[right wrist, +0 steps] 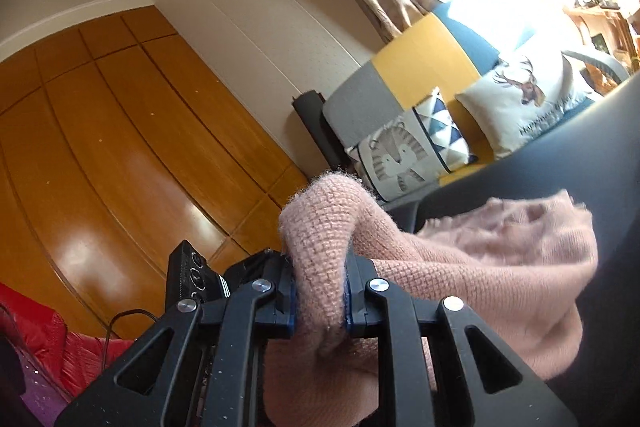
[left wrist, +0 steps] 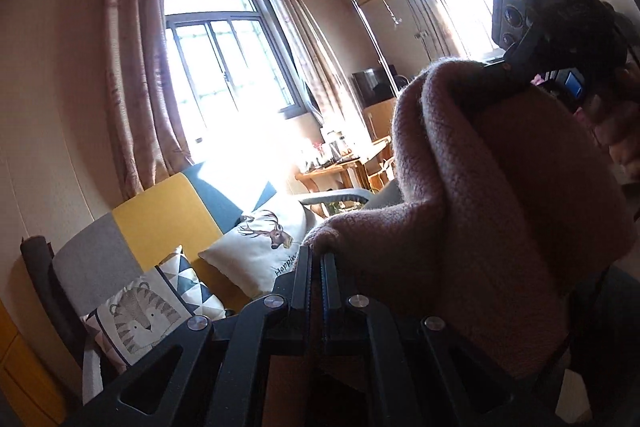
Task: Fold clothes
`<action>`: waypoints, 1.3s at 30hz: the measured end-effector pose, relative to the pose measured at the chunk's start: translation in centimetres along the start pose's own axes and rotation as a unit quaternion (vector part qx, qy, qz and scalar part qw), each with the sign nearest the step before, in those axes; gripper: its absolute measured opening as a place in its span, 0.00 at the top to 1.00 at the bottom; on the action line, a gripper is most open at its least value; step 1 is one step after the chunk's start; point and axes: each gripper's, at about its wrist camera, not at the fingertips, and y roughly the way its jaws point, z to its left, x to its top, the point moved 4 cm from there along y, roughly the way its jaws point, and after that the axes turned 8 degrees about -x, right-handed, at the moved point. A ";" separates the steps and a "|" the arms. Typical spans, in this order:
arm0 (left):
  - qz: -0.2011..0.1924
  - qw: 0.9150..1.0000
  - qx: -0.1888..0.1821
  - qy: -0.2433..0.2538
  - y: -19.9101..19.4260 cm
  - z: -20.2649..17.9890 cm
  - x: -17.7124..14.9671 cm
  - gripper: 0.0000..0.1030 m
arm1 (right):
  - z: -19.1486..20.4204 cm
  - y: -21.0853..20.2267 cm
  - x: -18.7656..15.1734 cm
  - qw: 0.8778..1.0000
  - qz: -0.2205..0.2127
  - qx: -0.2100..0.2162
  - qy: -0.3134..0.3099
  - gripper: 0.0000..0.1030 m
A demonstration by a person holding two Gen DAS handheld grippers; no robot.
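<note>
A pink knitted sweater hangs in the air between both grippers. My left gripper is shut on one edge of the sweater, with its jaws almost together. My right gripper is shut on a thick bunched fold of the sweater, which bulges above the jaws. The right gripper also shows at the upper right of the left wrist view, holding the sweater's top edge. Both grippers are raised and point up toward the room.
A patchwork sofa with a tiger cushion and a deer cushion stands under the window. A wooden wardrobe fills the left of the right wrist view. A red garment lies low on the left.
</note>
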 end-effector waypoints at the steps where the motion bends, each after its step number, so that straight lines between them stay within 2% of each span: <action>1: -0.008 1.000 0.004 -0.009 -0.8 0.5 0.6 0.97 | 0.8 -0.1 0.5 1.000 -0.004 0.009 -0.006 0.84; 6: -0.047 0.998 0.034 -0.029 -5.0 2.4 3.6 0.97 | 4.8 -0.3 2.4 0.998 -0.018 0.049 -0.033 0.84; 11: -0.083 0.995 0.055 -0.021 -9.3 2.8 6.3 0.98 | 8.7 -0.3 3.0 0.995 -0.020 0.073 -0.066 0.84; 12: -0.091 0.994 0.057 -0.019 -10.2 2.8 6.8 1.00 | 9.5 -0.3 3.1 0.994 -0.019 0.078 -0.072 0.84; 16: -0.136 0.988 0.069 0.018 -14.5 1.1 9.7 1.00 | 12.9 0.7 2.4 0.991 0.001 0.091 -0.101 0.84; 19: -0.137 0.988 0.071 0.033 -15.6 0.4 10.4 1.00 | 14.4 1.8 1.7 0.990 0.006 0.091 -0.109 0.84; 23: -0.089 0.993 0.080 0.015 -14.7 1.7 7.9 1.00 | 13.8 2.9 2.2 0.992 0.004 0.094 -0.080 0.84; 27: -0.018 0.997 0.046 -0.058 -12.5 4.3 2.3 0.80 | 12.3 4.3 2.9 0.995 0.003 0.072 -0.070 0.84; 29: 0.015 0.995 0.036 -0.091 -11.6 4.8 -0.7 0.80 | 11.2 4.9 3.2 0.996 0.006 0.062 -0.060 0.84; 32: 0.062 0.988 -0.002 -0.142 -9.9 5.5 -4.9 0.73 | 9.5 5.4 3.3 0.997 0.011 0.061 -0.038 0.84; 36: 0.096 0.971 -0.074 -0.204 -7.3 5.7 -8.1 0.67 | 8.1 5.2 2.9 0.998 0.016 0.057 -0.032 0.84; 38: 0.086 0.963 -0.111 -0.231 -6.3 6.0 -8.1 0.57 | 7.6 5.0 2.7 0.998 0.017 0.052 -0.032 0.84; 39: 0.081 0.958 -0.129 -0.244 -5.9 6.2 -8.2 0.45 | 7.3 5.0 2.6 0.998 0.017 0.048 -0.030 0.84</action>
